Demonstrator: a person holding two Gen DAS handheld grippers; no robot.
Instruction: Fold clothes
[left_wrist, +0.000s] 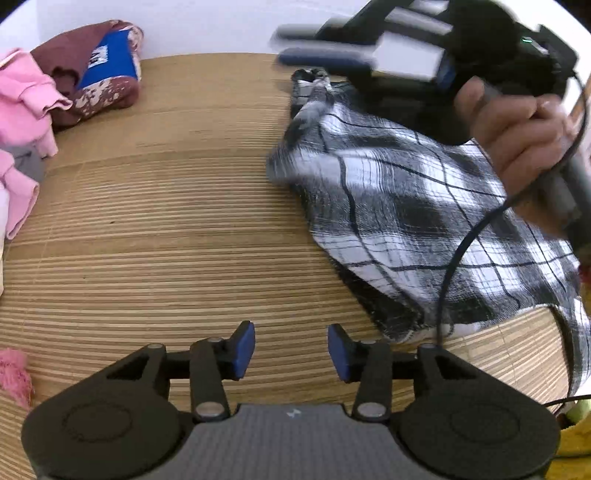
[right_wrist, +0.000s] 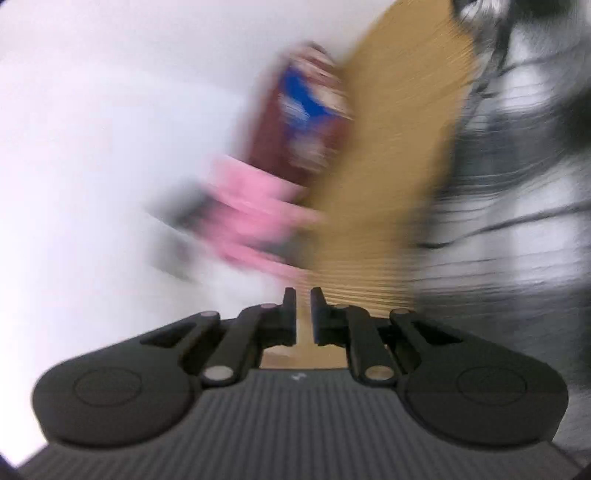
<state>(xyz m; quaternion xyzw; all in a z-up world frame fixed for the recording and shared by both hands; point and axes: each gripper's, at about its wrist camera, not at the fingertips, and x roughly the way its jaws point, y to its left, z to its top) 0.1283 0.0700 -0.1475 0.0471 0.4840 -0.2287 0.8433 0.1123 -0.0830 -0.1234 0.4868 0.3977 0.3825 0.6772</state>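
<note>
A black-and-white plaid garment (left_wrist: 406, 206) lies crumpled on the right side of the slatted wooden table (left_wrist: 166, 221). My left gripper (left_wrist: 291, 356) hovers over bare wood to the left of the garment's near edge, open, with nothing between its blue pads. My right gripper (left_wrist: 291, 46), held by a hand (left_wrist: 517, 136), is blurred above the garment's far end. In the right wrist view the right gripper (right_wrist: 303, 314) shows only a narrow gap with nothing in it. That view is heavily blurred, with the plaid garment (right_wrist: 517, 166) on the right and the table (right_wrist: 388, 184) in the middle.
A maroon garment with a blue patch (left_wrist: 99, 81) and pink clothes (left_wrist: 22, 110) are piled at the table's far left. A pink fluffy item (left_wrist: 14, 373) lies at the near left, something yellow (left_wrist: 576, 443) at the near right. A black cable (left_wrist: 450, 273) hangs over the plaid.
</note>
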